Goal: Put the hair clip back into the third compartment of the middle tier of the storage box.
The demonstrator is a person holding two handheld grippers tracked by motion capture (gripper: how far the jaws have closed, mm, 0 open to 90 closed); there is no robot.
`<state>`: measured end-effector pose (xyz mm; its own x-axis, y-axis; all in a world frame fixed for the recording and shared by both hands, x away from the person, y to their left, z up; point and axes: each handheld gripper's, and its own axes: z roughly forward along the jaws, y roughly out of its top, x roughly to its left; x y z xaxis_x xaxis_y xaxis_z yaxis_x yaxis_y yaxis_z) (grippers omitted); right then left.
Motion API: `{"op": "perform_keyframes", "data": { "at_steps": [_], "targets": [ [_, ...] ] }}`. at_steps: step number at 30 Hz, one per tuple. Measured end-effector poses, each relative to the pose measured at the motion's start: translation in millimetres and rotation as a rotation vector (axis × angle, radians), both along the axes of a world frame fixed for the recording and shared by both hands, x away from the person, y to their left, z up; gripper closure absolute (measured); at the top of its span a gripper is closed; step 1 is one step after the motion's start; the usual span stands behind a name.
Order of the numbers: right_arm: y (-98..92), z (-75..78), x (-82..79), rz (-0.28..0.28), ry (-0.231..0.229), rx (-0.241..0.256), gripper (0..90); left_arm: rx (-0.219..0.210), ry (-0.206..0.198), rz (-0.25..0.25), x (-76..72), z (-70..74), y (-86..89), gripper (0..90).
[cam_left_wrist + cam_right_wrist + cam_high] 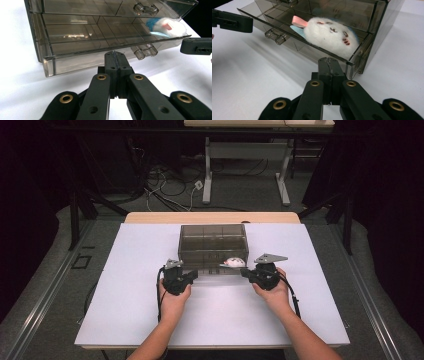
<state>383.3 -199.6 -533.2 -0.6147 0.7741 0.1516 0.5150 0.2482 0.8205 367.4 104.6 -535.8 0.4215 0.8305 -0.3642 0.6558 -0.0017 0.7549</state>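
A smoky clear drawer box stands mid-table. Its lower drawer is pulled out toward me. A white plush toy lies in the drawer's right end; the right gripper view shows it with a pink tab. My left gripper is shut with nothing in it, its tips against the drawer's front panel, left of the clear handle. My right gripper is also shut and holds nothing, its tips at the front panel's right corner, just below the toy.
The box sits on a white table with bare surface to both sides and in front. An upper drawer with its own clear handle is closed. Farther back stand another table's legs and loose cables on the floor.
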Motion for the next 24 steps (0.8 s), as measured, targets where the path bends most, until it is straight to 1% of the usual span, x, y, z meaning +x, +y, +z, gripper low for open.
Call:
{"op": "perform_keyframes", "data": {
  "at_steps": [7, 9, 11, 13, 17, 24],
  "targets": [
    [-0.2, -1.0, 2.1, -0.01, -0.01, -0.001, 90.0, 0.007, 0.0, 0.006, 1.4, -0.5, 1.2, 90.0],
    [0.4, -1.4, 2.3, -0.006, -0.011, 0.006, 90.0, 0.011, -0.002, 0.01, 1.7, -1.2, 1.4, 90.0],
    [0.2, -1.7, 2.8, -0.008, -0.013, -0.001, 90.0, 0.016, -0.002, 0.012, 2.2, -1.8, 1.7, 90.0],
    [0.5, -2.2, 3.5, -0.012, -0.014, 0.005, 90.0, 0.018, -0.001, 0.017, 3.1, -2.4, 2.8, 90.0],
    [1.2, -2.9, 4.8, -0.008, -0.016, 0.014, 90.0, 0.018, 0.001, 0.023, 4.4, -2.6, 4.4, 90.0],
    [2.0, -3.2, 7.0, -0.014, -0.016, 0.011, 90.0, 0.015, 0.001, 0.035, 7.5, -2.2, 7.0, 90.0]
  ]
}}
